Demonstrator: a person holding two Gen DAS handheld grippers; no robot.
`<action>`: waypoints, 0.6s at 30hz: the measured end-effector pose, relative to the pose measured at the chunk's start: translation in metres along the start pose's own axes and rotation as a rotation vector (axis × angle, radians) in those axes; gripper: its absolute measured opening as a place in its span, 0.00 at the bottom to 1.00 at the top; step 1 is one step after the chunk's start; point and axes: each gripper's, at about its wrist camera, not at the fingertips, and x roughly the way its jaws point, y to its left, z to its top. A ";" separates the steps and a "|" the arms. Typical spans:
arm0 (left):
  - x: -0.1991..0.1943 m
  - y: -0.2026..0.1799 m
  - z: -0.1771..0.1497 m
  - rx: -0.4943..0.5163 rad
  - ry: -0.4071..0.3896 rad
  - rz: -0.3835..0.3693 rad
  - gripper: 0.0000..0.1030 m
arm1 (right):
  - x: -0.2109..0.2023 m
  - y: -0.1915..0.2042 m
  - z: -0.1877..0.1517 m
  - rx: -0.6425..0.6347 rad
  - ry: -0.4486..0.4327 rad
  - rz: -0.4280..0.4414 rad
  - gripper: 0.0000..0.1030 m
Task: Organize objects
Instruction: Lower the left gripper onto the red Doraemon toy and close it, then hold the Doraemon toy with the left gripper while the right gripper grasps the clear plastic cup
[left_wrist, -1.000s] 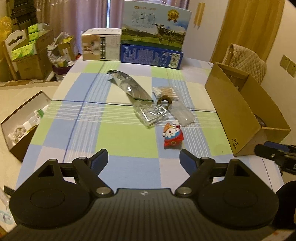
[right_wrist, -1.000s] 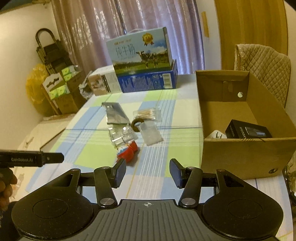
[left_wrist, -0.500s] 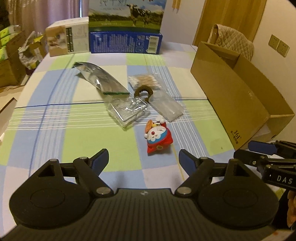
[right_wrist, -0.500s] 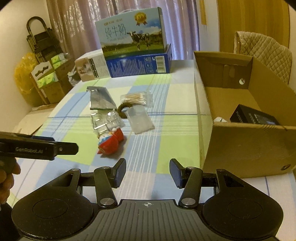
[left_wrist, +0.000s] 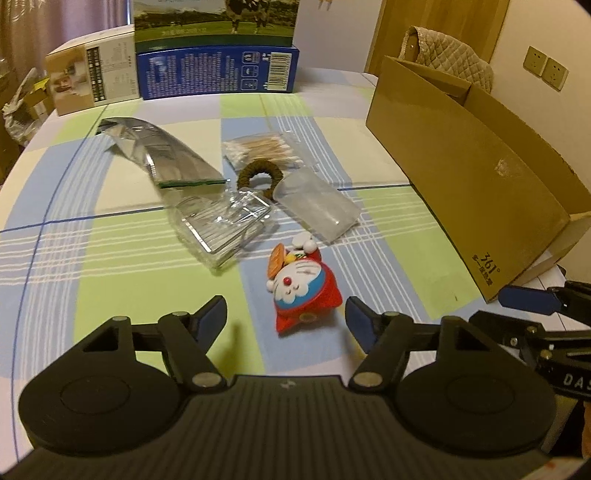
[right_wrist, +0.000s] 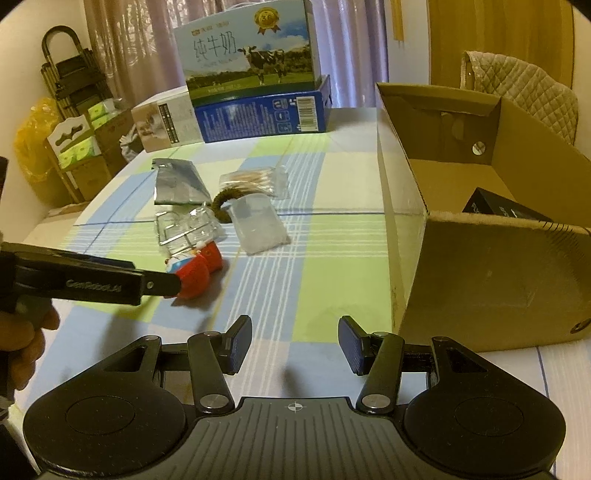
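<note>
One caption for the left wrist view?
Open left tool approaches the red-and-blue cat figurine beside the open cardboard box.

A home dining room: a checked tablecloth (left_wrist: 110, 258), milk cartons (right_wrist: 251, 62), curtains (right_wrist: 140, 48), a quilted chair cover (right_wrist: 524, 99), wall sockets (left_wrist: 546, 72).

Your checked tablecloth (left_wrist: 122, 266) carries a toy figure (left_wrist: 303, 288), plastic packets (left_wrist: 317, 206), hair tie (left_wrist: 260, 175), cardboard box (left_wrist: 469, 184).
</note>
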 end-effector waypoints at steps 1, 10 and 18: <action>0.003 -0.001 0.001 0.006 -0.001 -0.001 0.60 | 0.001 0.000 0.000 0.002 0.002 -0.001 0.48; 0.025 -0.010 0.011 0.053 -0.007 -0.019 0.40 | 0.007 -0.001 0.000 -0.008 0.016 -0.012 0.48; 0.017 -0.008 0.003 0.085 0.021 0.028 0.38 | 0.011 0.005 -0.002 -0.035 0.023 0.003 0.48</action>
